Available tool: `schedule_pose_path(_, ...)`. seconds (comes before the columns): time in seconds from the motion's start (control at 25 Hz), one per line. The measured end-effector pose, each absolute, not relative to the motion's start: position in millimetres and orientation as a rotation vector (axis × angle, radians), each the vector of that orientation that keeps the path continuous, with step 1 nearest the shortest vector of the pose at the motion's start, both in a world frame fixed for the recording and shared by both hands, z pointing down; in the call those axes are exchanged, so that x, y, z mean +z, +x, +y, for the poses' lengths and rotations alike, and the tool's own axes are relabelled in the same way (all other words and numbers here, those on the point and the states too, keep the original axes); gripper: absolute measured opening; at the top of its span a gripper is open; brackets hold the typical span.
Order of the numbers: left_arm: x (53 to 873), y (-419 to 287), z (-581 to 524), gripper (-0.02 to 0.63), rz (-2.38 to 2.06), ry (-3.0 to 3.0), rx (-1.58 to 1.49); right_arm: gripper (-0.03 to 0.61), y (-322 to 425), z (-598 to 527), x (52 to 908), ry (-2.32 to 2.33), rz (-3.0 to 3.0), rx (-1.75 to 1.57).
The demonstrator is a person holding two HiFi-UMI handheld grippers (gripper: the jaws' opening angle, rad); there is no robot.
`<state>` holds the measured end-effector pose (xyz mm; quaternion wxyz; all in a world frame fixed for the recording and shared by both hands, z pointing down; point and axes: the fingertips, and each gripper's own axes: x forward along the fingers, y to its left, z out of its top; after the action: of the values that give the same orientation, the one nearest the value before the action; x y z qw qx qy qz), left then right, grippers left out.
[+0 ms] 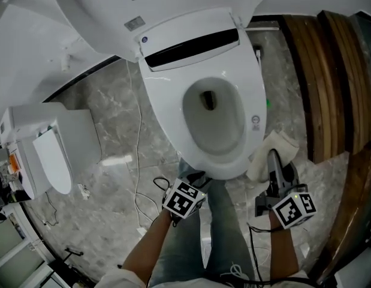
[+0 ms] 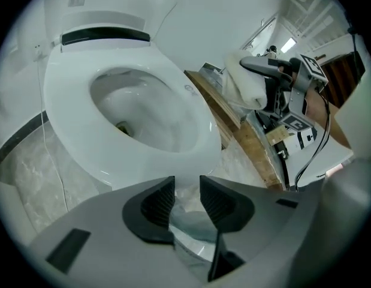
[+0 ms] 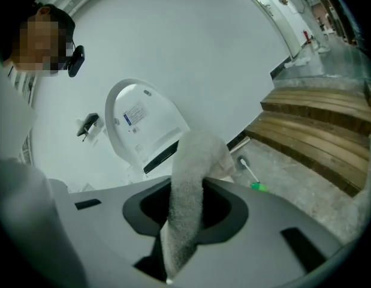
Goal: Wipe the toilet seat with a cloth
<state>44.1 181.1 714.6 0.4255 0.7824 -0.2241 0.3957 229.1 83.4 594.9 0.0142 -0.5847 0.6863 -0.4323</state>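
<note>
Right gripper (image 3: pixel 189 206): fingers clamped on the cloth (image 3: pixel 194 161), judged light, soft, limp, best held bunched as now; left gripper (image 2: pixel 186 200): fingers slightly apart, empty, near the toilet seat (image 2: pixel 65 107).

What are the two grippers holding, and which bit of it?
The right gripper pinches the white cloth by a bunched-up part; the rest pokes out past the tips. The left gripper holds nothing, jaws apart.

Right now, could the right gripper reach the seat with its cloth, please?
Probably yes: the right gripper holds the cloth beside the seat, the lid is up, and nothing lies between them.
</note>
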Motion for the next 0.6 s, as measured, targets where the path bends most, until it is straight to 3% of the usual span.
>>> schedule_pose_path(0.24, 740.2, 41.0, 182.1, 0.149, -0.551, 1.937, 1.016, 0.084, 225.5, 84.1, 612.4, -1.842, 2.162, -1.363)
schedule_pose_path(0.28, 741.1, 40.4, 181.7, 0.119, -0.551, 1.941, 1.020, 0.084, 225.3, 85.0, 614.3, -1.842, 2.162, -1.371)
schedule_pose_path(0.6, 750.8, 37.8, 182.3, 0.076, -0.558, 1.948, 1.101, 0.084, 224.3, 90.7, 639.4, -1.859, 2.166, -1.438)
